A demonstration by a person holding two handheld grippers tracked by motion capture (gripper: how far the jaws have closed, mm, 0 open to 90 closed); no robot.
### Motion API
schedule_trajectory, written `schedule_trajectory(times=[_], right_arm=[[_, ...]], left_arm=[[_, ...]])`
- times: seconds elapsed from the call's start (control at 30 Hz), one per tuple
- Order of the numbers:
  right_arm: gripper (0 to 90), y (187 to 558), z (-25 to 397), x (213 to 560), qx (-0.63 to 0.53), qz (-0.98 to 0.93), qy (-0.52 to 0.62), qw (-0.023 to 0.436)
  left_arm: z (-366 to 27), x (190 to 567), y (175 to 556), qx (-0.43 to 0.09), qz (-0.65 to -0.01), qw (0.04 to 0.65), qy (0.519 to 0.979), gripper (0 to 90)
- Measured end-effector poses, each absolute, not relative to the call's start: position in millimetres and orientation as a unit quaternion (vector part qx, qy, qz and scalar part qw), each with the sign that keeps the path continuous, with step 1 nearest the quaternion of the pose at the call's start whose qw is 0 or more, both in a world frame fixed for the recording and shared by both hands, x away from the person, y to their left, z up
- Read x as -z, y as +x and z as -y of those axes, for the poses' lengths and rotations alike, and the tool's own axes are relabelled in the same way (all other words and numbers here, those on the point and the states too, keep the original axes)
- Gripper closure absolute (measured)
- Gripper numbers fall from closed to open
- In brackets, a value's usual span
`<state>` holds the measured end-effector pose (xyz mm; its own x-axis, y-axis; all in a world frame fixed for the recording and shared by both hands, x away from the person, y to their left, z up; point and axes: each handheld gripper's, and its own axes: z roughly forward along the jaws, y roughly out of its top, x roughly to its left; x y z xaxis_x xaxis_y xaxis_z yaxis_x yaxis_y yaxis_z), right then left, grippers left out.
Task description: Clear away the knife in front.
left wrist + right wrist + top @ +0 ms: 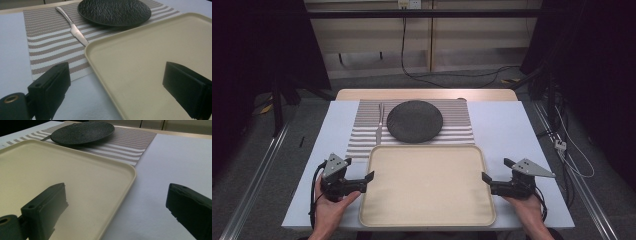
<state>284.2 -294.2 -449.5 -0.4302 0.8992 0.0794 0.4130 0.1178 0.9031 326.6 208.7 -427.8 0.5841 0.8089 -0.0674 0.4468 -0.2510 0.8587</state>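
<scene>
An empty cream tray (427, 200) lies at the front middle of the white table. My left gripper (359, 169) stands open at the tray's left edge; in the left gripper view (117, 87) one jaw is over the tray (150, 50) and the other over the table, with the rim between them. My right gripper (496, 169) is open at the right edge, and in the right gripper view (117, 210) it straddles the tray (62, 170) rim the same way. Neither holds anything. Behind the tray, a black plate (414, 121) and a knife (380, 122) rest on a striped placemat (457, 130).
The knife (75, 30) lies left of the plate (113, 11), its tip near the tray's far left corner. Bare white table (507, 130) flanks the placemat (130, 147) on both sides. A wooden strip (427, 94) marks the far edge, and cables lie on the floor beyond.
</scene>
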Motion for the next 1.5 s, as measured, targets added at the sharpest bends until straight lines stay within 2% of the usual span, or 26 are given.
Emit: schedule_trajectory(times=[0.47, 0.87, 0.93, 1.17, 1.5], right_arm=[[3.2, 286.5, 294.2, 450.2, -0.470, -0.701, 0.473, 0.252], [3.2, 286.7, 294.4, 450.4, -0.470, -0.700, 0.477, 0.248], [3.2, 286.5, 294.3, 450.3, -0.470, -0.700, 0.477, 0.248], [3.2, 286.3, 293.7, 450.1, -0.470, -0.700, 0.477, 0.248], [3.2, 287.0, 293.4, 450.5, -0.470, -0.701, 0.476, 0.247]], left_arm=[[-201.5, 427.5, 336.5, -0.176, -0.399, 0.448, 0.781, 5.9], [-196.5, 415.5, 358.3, -0.190, -0.404, 0.428, 0.786, 5.6], [-193.9, 411.9, 360.2, -0.195, -0.390, 0.426, 0.793, 6.0], [-195.1, 403.7, 376.3, -0.206, -0.398, 0.433, 0.782, 6.2], [-191.8, 402.8, 408.6, -0.185, -0.417, 0.423, 0.783, 7.3]])
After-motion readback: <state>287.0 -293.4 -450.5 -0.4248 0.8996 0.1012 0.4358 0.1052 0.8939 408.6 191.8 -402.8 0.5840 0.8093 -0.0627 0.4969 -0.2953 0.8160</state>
